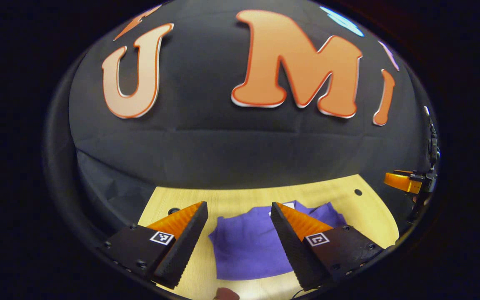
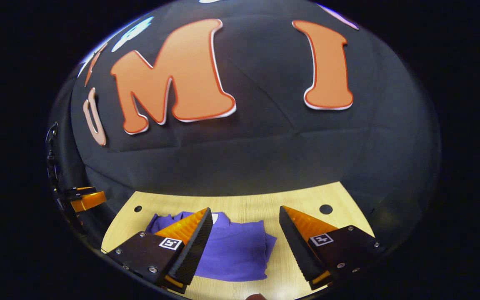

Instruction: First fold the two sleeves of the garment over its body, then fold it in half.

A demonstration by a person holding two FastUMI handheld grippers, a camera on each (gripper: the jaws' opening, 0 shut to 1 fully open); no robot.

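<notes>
A purple garment (image 1: 248,246) lies flat on the light wooden table (image 1: 240,198), bunched into a compact shape with a white neck tag at its far edge. My left gripper (image 1: 239,208) hangs open above it, fingers spread wide with nothing between them. In the right gripper view the same garment (image 2: 236,250) lies below and between the fingers. My right gripper (image 2: 246,212) is open too, raised over the cloth and holding nothing. The other gripper (image 1: 406,181) appears at the far right edge of the left gripper view, and at the far left edge (image 2: 86,199) of the right gripper view.
The table has small round holes (image 2: 326,209) near its far edge (image 1: 358,192). The black cloth wall (image 1: 240,146) rises directly behind the table. Bare wood lies to either side of the garment.
</notes>
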